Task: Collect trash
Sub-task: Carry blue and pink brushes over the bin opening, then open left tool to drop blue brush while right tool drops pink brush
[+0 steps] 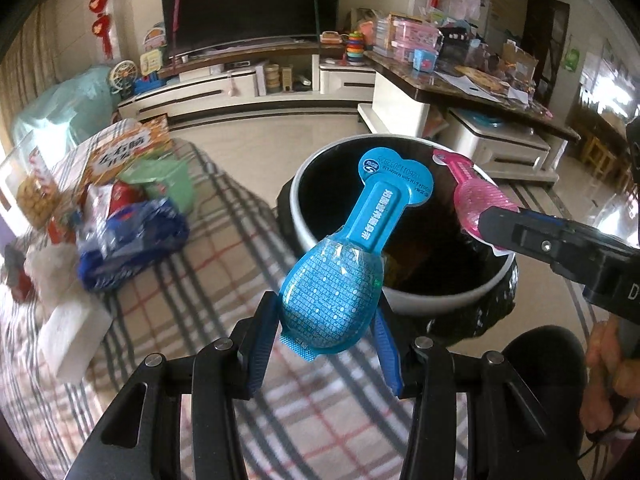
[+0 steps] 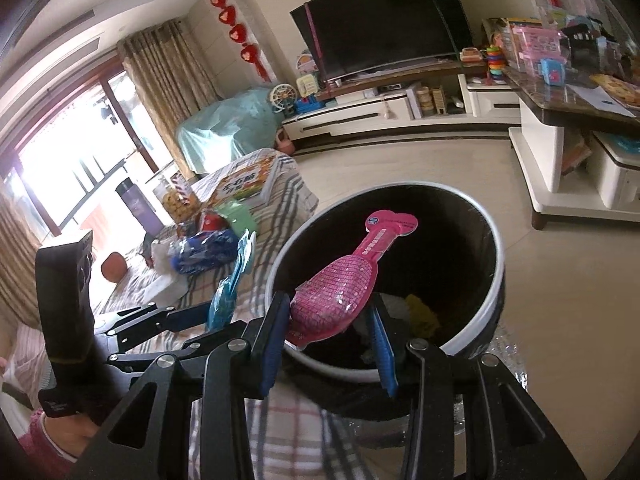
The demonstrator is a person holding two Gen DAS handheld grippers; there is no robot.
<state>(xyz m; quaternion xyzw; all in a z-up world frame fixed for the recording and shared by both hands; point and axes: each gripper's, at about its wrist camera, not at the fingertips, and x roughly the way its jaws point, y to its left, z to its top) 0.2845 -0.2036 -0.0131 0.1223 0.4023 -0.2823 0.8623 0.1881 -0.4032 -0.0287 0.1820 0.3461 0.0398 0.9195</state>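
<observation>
The left gripper [image 1: 328, 316] fills the bottom centre of its own wrist view, angled downward, its two blue-padded fingers [image 1: 258, 354] pressed on either side of a blue packet [image 1: 340, 280]. The right gripper [image 2: 330, 328] sits at the bottom centre of its view, also tilted down, its pads clamped on a pink packet [image 2: 340, 300]. In the left view the right gripper reaches in from the right edge, with the person's hand [image 1: 612, 368] wrapped round its handle at lower right.
</observation>
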